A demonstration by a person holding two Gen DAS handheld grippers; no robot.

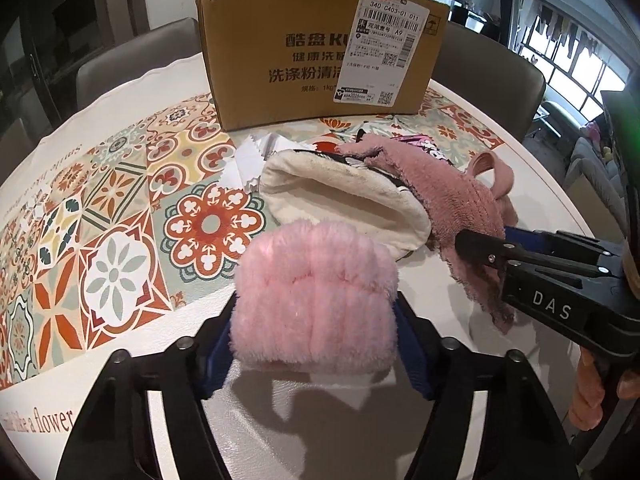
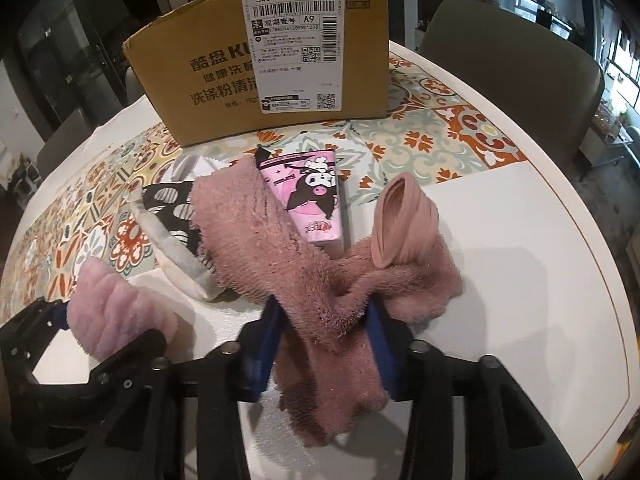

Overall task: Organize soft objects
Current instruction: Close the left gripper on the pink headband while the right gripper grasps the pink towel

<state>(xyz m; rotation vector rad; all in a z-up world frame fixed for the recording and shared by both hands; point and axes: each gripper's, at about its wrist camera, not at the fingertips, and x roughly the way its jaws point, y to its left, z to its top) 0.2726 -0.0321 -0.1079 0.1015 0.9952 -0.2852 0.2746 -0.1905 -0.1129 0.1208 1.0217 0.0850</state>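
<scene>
Left gripper [image 1: 316, 312], lower centre of its view: jaws closed on a fluffy pink cloth [image 1: 316, 300], low over the table [image 1: 120, 92]. Right gripper [image 2: 324, 320], lower centre of its view: jaws clamped on a mauve towel [image 2: 280, 232] draped over a cream mitt [image 1: 344, 196]. Cardboard box [image 1: 280, 56] at upper centre behind; pink carton [image 2: 316, 196] beside the towel.

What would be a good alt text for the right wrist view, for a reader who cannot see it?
The right hand-held gripper is shut on a dusty-pink fuzzy towel over a white round table with a patterned tile mat. Behind the towel lie a pink cartoon tissue pack and a brown cardboard box; at left, the left hand-held gripper holds a pale pink fluffy cloth.
</scene>
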